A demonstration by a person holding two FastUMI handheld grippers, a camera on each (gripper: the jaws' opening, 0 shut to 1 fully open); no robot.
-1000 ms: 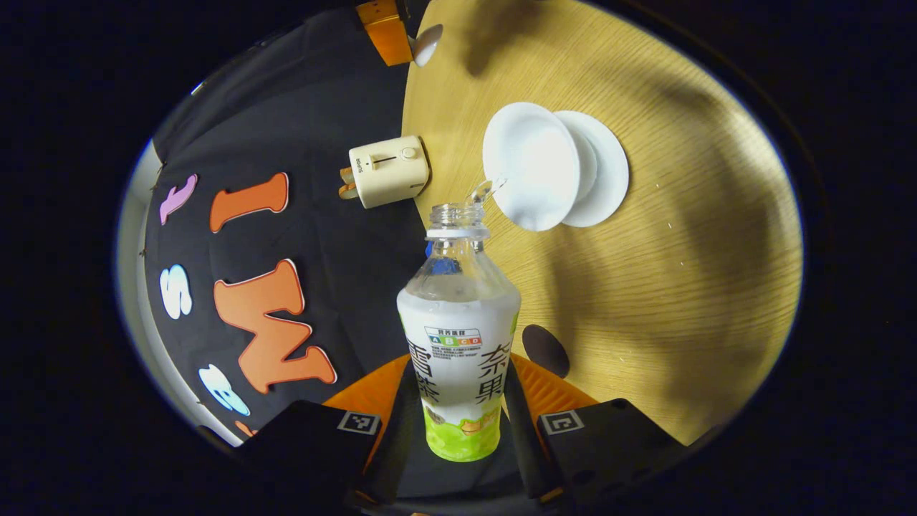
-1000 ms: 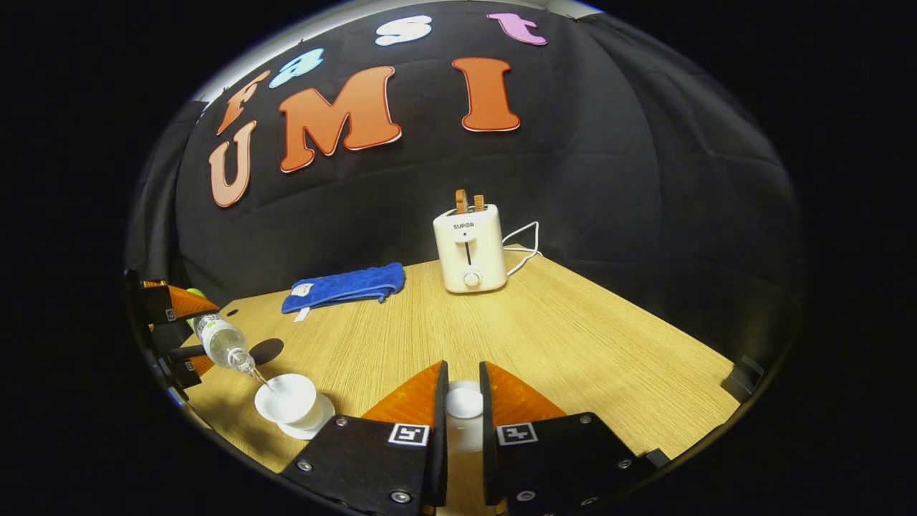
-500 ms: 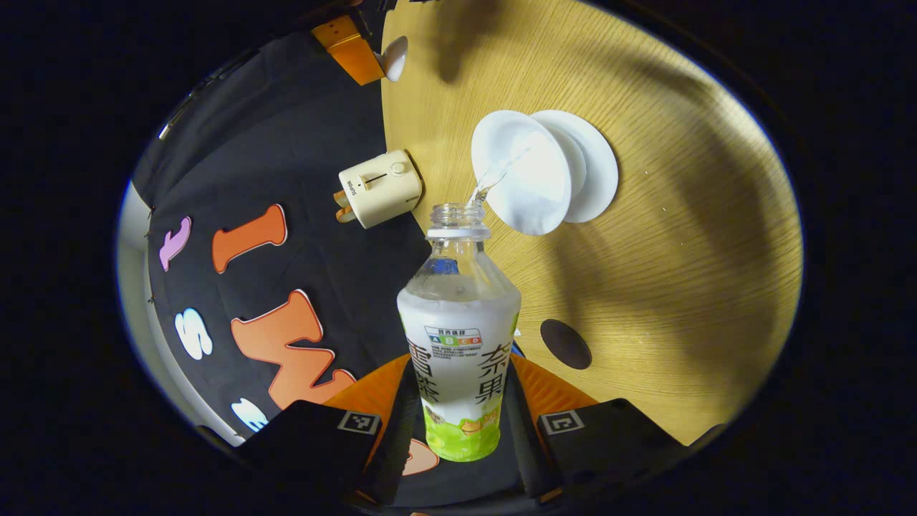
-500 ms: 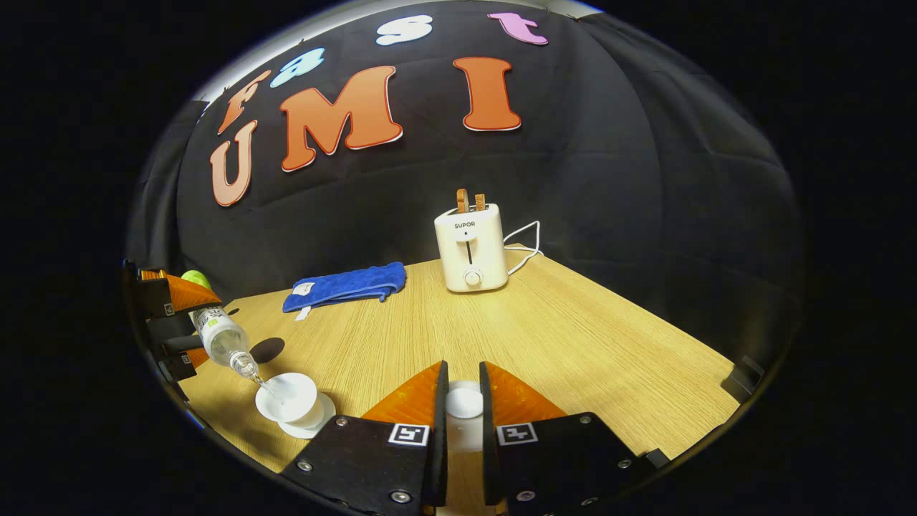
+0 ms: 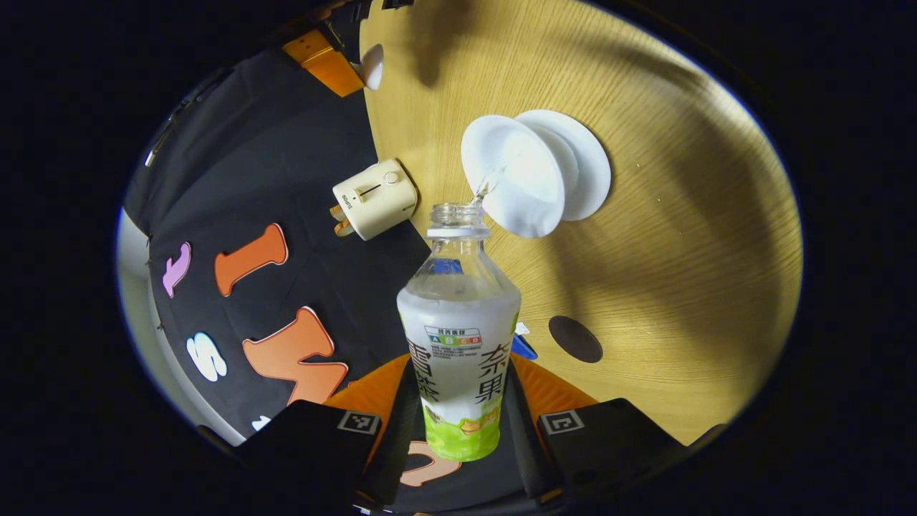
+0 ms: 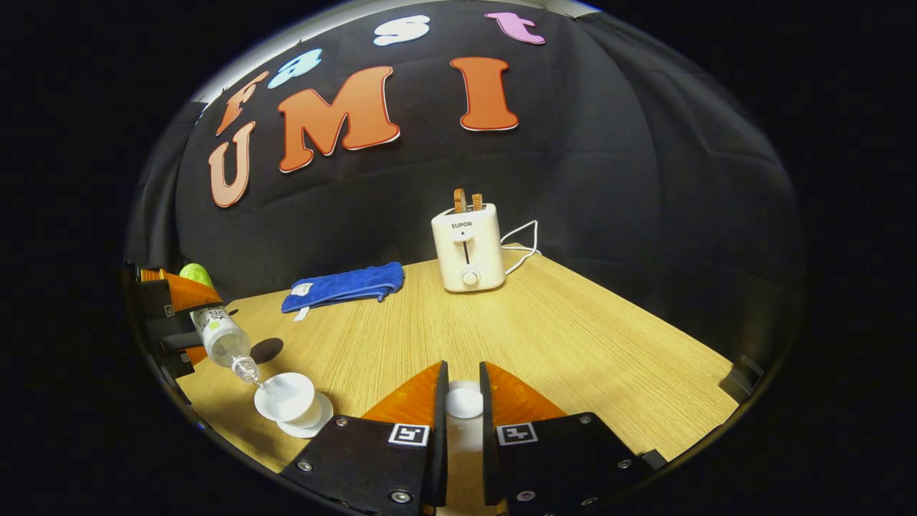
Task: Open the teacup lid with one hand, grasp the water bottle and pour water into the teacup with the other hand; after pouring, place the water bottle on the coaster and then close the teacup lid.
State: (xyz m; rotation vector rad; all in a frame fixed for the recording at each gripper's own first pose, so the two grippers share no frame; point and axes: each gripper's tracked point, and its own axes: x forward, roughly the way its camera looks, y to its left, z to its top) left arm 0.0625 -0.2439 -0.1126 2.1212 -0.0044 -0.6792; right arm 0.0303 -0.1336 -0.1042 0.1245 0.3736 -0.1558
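Observation:
In the left gripper view my left gripper [image 5: 458,423] is shut on the water bottle [image 5: 458,344], which is tipped over, its open neck at the rim of the white teacup [image 5: 512,175]. A thin stream of water runs from the neck into the cup. The cup stands on a white saucer [image 5: 591,168]. In the right gripper view the tilted bottle [image 6: 222,340] pours into the teacup [image 6: 286,396] at the far left, held by the left gripper [image 6: 172,322]. My right gripper [image 6: 462,401] is shut on the white teacup lid [image 6: 464,403], held above the table. A dark round coaster [image 5: 575,339] lies near the cup.
A cream toaster [image 6: 467,247] with toast and a white cord stands at the back of the wooden table [image 6: 573,344]. A folded blue cloth [image 6: 344,284] lies to its left. The coaster [image 6: 266,350] lies behind the teacup. Black cloth walls the booth.
The left gripper has rolled the bottle a little further, so the table and toaster have turned in its view. Water keeps flowing into the cup. The right gripper holds still with the lid.

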